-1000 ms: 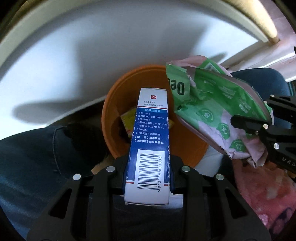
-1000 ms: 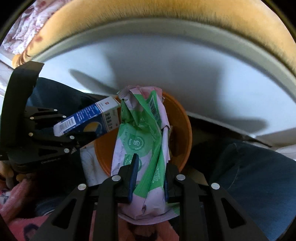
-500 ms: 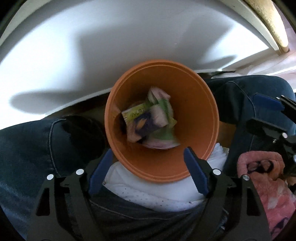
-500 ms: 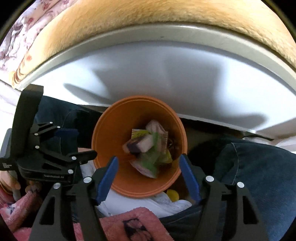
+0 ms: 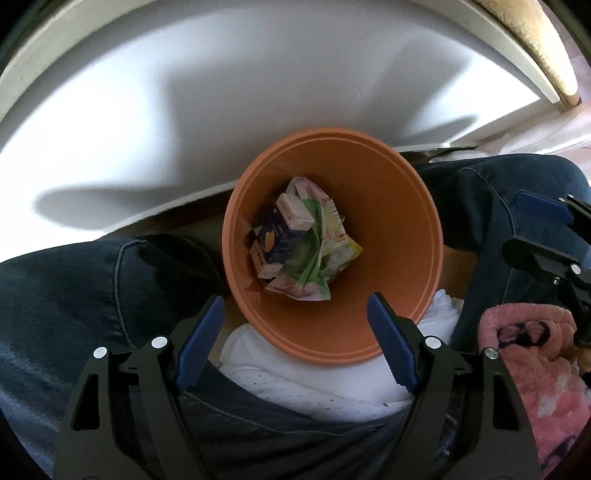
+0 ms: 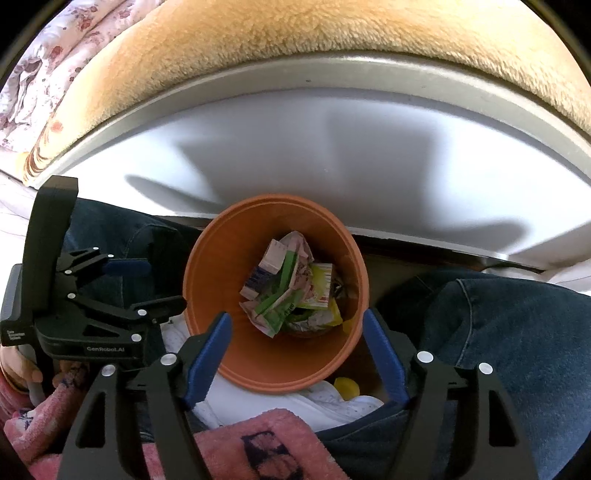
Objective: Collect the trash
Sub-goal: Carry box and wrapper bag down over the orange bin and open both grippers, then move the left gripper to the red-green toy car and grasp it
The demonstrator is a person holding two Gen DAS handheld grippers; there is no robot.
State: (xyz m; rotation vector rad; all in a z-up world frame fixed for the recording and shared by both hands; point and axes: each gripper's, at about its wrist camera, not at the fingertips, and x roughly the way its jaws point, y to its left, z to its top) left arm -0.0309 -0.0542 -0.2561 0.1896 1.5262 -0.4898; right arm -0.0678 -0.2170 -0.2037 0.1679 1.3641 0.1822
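Observation:
An orange bin (image 5: pixel 388 229) stands between a person's knees, straight below both grippers. At its bottom lie a dark blue carton (image 5: pixel 273 240) and a crumpled green-and-pink wrapper (image 5: pixel 306 273), on top of other yellow packaging. My left gripper (image 5: pixel 295 301) hangs open over the rim with nothing between its blue pads. In the right wrist view the bin (image 6: pixel 273 354) holds the carton (image 6: pixel 258 278) and wrapper (image 6: pixel 280 306). The jaws of my right gripper (image 6: pixel 297 315) are opening, with nothing between them. The left gripper (image 6: pixel 147 284) is also seen there, at the left.
Legs in blue jeans (image 5: pixel 92 288) flank the bin on both sides. A white curved panel (image 5: pixel 258 92) rises behind it, with a tan plush blanket (image 6: pixel 295 33) on top. A white cloth (image 5: pixel 288 373) lies under the bin. A pink fluffy sleeve (image 5: pixel 532 354) is at the right.
Both grippers opened. The blue carton left the left gripper and the green-and-pink wrapper left the right one; both dropped into the orange bin and lie at its bottom.

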